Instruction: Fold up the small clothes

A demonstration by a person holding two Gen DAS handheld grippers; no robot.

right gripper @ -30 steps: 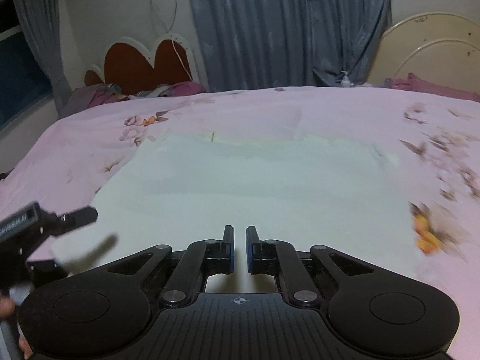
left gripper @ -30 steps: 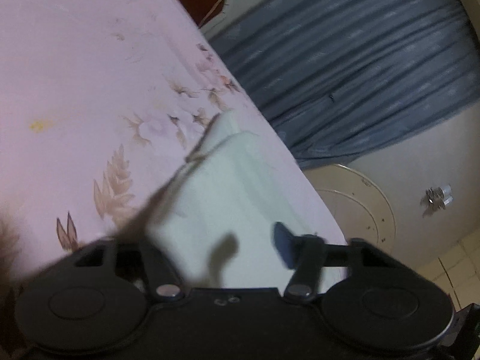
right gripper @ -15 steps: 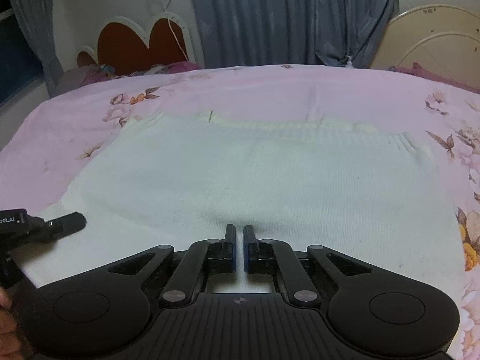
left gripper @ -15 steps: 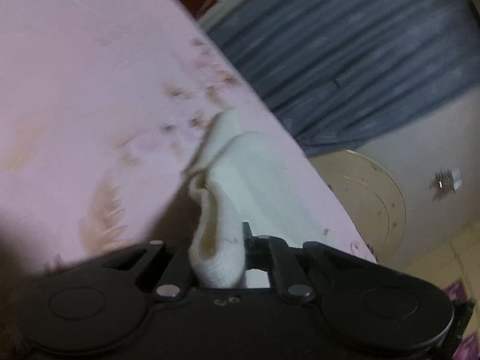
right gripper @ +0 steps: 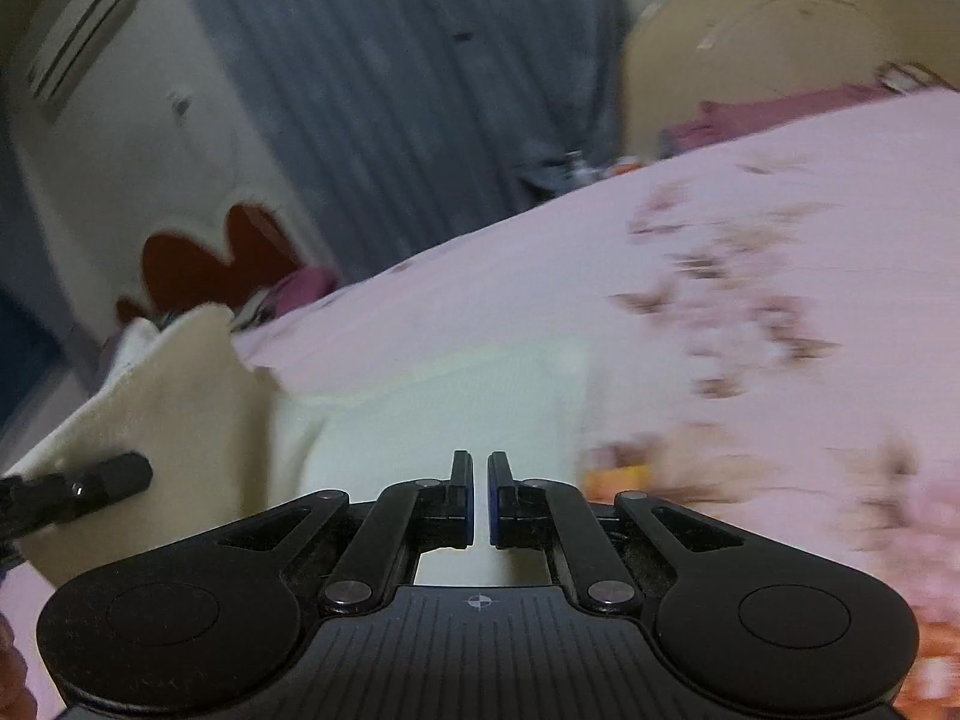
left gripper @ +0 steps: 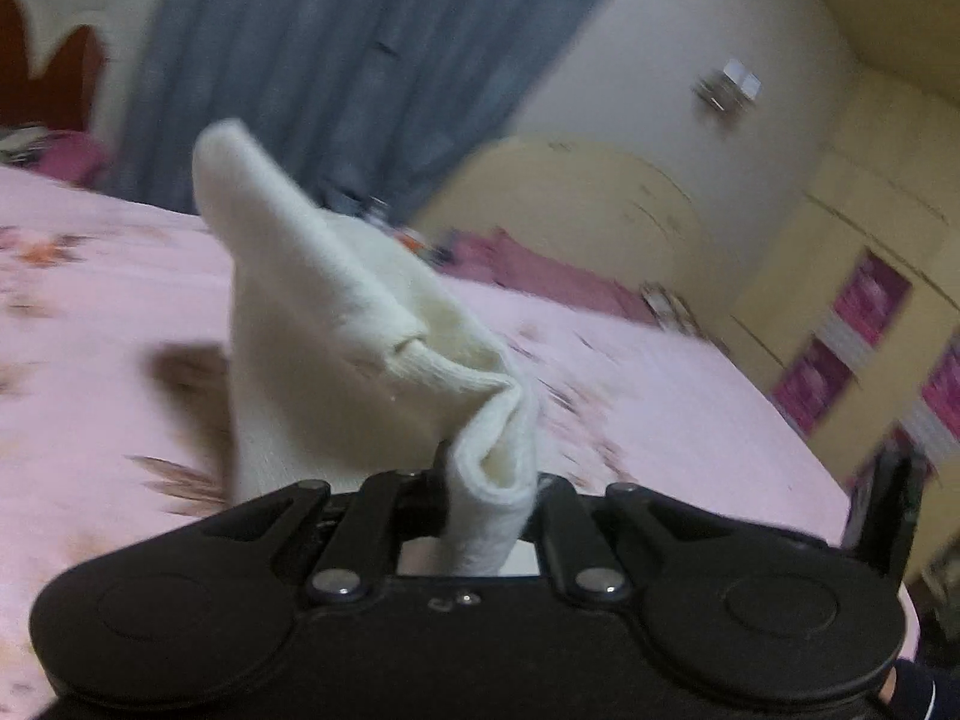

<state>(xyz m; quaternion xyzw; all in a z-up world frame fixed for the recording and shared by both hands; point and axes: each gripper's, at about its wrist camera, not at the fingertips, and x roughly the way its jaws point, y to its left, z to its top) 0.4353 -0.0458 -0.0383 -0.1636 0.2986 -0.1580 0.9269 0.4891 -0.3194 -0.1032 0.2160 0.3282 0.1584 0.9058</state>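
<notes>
My left gripper (left gripper: 489,480) is shut on a folded edge of the small white knit garment (left gripper: 312,360) and holds it up off the pink floral bedsheet (left gripper: 90,330); the cloth rises in a peak ahead of the fingers. In the right wrist view the lifted part of the garment (right gripper: 168,396) stands at the left, beside a black piece of the left gripper (right gripper: 78,489), and the rest lies flat on the sheet (right gripper: 660,276). My right gripper (right gripper: 478,462) is shut just above that flat part, with no cloth seen between its pads.
Grey-blue curtains (left gripper: 330,60) hang behind the bed, beside a red-brown headboard (right gripper: 204,264). A cream round panel (left gripper: 600,210) leans past the bed's far side, with a cream wardrobe (left gripper: 870,300) to the right. Both views are motion-blurred.
The left gripper shut on the garment's edge, then lifted it and rolled, so the cloth now stands up off the bed. The right gripper stayed shut and swung sideways, tilting its view.
</notes>
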